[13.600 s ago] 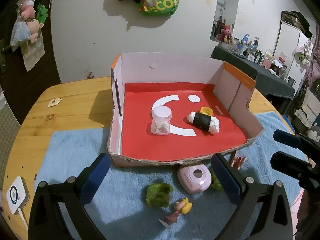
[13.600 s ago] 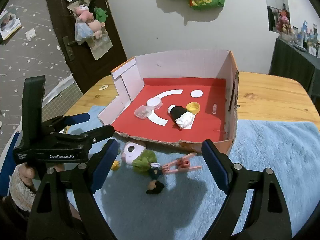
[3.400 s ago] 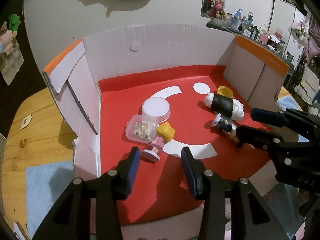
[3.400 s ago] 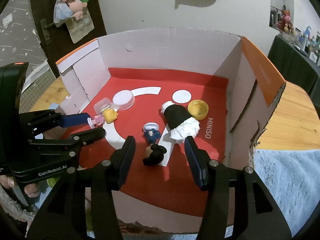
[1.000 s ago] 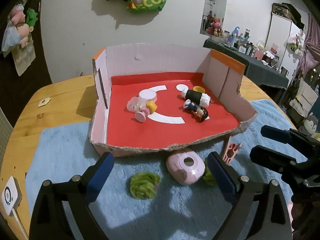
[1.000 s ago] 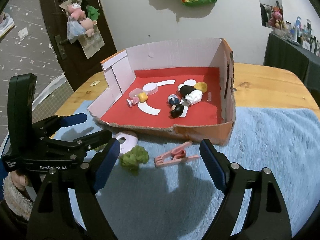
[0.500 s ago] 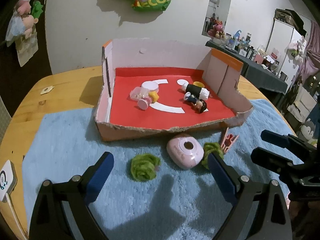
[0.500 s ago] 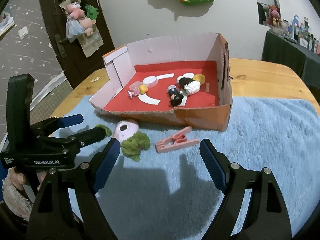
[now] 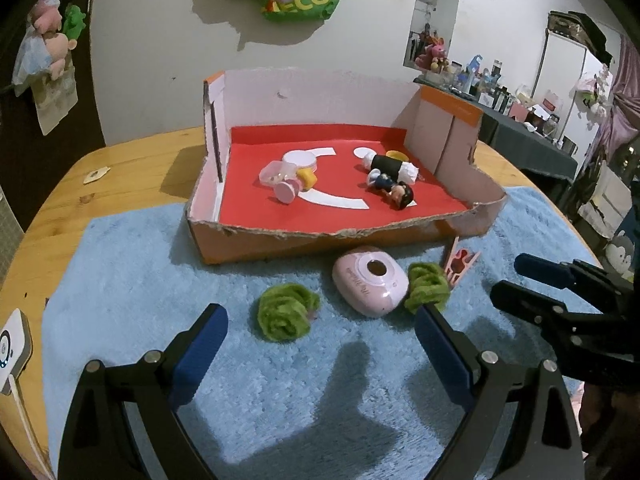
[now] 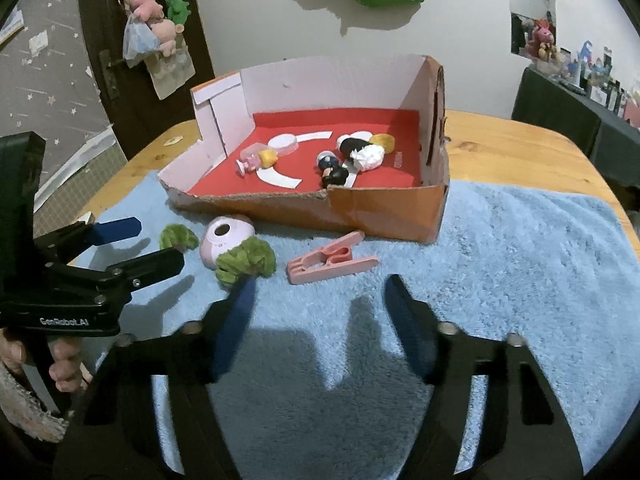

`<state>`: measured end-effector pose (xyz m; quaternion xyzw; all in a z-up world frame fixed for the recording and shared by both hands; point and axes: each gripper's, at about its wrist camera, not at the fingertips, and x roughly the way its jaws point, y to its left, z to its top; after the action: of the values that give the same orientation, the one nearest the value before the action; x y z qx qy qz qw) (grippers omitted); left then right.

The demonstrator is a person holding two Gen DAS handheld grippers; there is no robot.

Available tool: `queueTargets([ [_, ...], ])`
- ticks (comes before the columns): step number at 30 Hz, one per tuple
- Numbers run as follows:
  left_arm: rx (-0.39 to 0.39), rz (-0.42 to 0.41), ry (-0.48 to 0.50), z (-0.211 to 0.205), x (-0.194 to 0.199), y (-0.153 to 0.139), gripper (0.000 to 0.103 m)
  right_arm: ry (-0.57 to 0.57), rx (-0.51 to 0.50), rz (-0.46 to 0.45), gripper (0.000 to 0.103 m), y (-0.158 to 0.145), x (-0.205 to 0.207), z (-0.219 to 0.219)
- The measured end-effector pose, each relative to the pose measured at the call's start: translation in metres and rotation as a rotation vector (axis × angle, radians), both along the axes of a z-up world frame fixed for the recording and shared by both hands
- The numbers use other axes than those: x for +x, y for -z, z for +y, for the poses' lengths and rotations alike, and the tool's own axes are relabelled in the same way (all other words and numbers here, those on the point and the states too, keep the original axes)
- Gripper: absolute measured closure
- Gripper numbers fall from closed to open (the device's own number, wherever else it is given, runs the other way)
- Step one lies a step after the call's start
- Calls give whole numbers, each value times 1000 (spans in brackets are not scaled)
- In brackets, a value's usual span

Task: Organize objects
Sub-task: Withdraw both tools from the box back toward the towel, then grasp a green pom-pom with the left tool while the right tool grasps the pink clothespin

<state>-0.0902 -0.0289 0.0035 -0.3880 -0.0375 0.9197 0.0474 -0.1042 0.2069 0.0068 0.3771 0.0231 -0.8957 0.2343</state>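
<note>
A cardboard box (image 9: pixel 256 240) with a red floor holds two small figurines (image 9: pixel 394 190), a plastic jar (image 9: pixel 276 172) and a black-and-white roll (image 9: pixel 392 166). In front of it, on the blue towel (image 9: pixel 280 400), lie a pink round device (image 9: pixel 370 286), two green fuzzy clumps (image 9: pixel 284 316) and a pink clothespin (image 10: pixel 330 264). My left gripper (image 9: pixel 320 320) is open, with one green clump on the towel just ahead between its fingers, untouched. My right gripper (image 10: pixel 320 286) hovers just short of the clothespin. Its jaws are closing and blurred, with nothing between them.
The towel covers a round wooden table (image 9: pixel 132 168). A small white device (image 9: pixel 14 344) sits at the table's left edge. A hand (image 10: pixel 60 364) holds the left gripper's handle. Behind stand a white wall and a dark door hung with plush toys (image 10: pixel 152 20).
Both grippers have come lower over the towel, so the loose items sit closer to the fingers. The right gripper's fingers have drawn nearer each other.
</note>
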Motion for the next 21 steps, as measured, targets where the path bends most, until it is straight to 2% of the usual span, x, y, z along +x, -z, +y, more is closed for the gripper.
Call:
queueTargets([
  [2,6,-5,-2,-3,-1,2,13,-4,5,-10,45,4,-3,-2],
  [8,13,-23,-9,-14,-4,7,19,-6,16,-25,45,9,-12,-5],
  [21,-9,-62,5,-19,-18,17,21,-58,117,-14,45,14,-35,-27],
])
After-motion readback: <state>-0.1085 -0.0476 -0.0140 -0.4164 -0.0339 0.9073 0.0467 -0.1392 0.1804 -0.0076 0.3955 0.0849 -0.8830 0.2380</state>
